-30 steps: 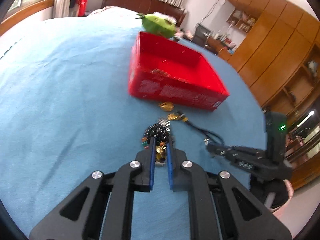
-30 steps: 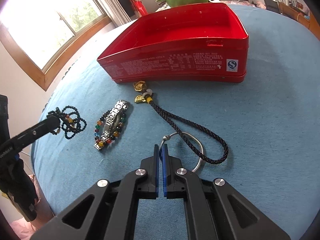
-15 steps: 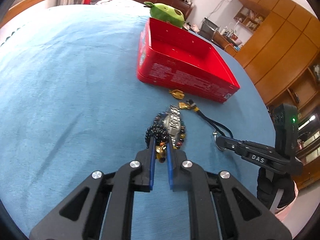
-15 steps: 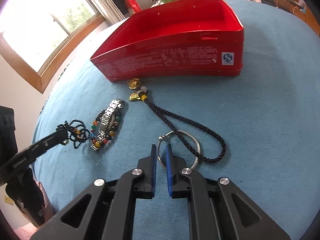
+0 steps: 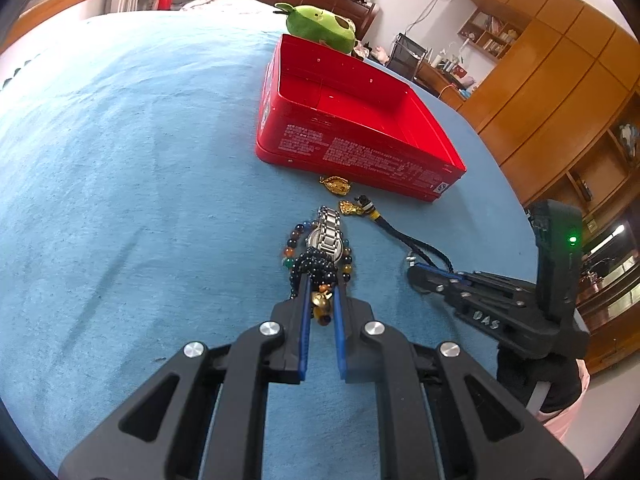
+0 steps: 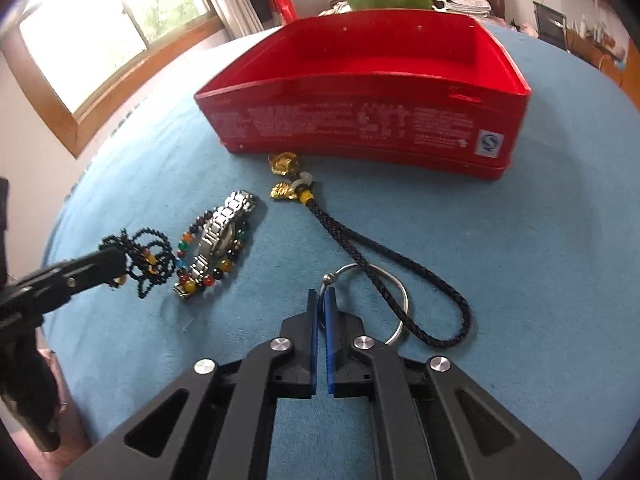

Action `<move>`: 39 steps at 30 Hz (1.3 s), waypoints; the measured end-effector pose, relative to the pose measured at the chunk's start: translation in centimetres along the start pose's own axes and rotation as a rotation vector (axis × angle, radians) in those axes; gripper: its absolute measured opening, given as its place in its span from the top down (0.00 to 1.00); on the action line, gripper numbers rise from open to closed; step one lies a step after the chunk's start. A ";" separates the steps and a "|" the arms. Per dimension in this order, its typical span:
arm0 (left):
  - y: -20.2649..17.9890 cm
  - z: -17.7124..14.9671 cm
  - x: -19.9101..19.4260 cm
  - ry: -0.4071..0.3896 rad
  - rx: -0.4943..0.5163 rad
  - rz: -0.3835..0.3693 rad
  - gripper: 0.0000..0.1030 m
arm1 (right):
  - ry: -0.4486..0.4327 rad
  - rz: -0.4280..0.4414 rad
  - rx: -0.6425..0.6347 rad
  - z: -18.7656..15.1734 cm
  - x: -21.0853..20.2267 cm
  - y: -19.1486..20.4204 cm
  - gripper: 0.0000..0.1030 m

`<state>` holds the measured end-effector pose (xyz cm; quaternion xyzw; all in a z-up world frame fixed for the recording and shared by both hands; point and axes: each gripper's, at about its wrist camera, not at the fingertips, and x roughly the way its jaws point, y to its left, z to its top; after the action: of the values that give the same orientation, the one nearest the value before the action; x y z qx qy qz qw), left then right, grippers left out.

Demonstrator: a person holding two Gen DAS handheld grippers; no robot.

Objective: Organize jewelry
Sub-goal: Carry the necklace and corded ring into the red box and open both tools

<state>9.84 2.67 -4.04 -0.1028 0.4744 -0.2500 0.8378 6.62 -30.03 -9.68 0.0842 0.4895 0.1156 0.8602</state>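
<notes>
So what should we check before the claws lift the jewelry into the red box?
1. Left claw pinching the black bead necklace: ok.
2. Right claw shut on the silver metal ring: ok.
3. Open red tin box has room inside: ok.
4. Black braided cord clear of the ring: not ok, it lies across it.
5. Necklace free of the silver watch and coloured bead bracelet: cannot tell.
</notes>
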 end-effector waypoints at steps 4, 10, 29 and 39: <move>-0.3 0.2 0.0 0.003 0.005 -0.006 0.92 | -0.025 0.041 0.033 0.2 -1.4 -1.2 0.97; -1.6 1.5 0.2 0.007 0.031 -0.010 0.92 | -0.048 0.082 0.051 1.3 -3.5 -2.1 0.98; -7.0 12.0 0.3 -0.106 0.130 -0.021 0.92 | -0.188 0.127 0.049 10.1 -8.4 -2.9 0.98; -5.9 16.7 5.6 -0.130 0.077 -0.007 0.90 | -0.171 0.085 0.102 14.8 -3.0 -5.8 0.94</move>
<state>24.45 -6.38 3.07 -0.0882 0.4089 -0.2635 0.8692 18.55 -36.87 -1.20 0.1580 0.4154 0.1196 0.8878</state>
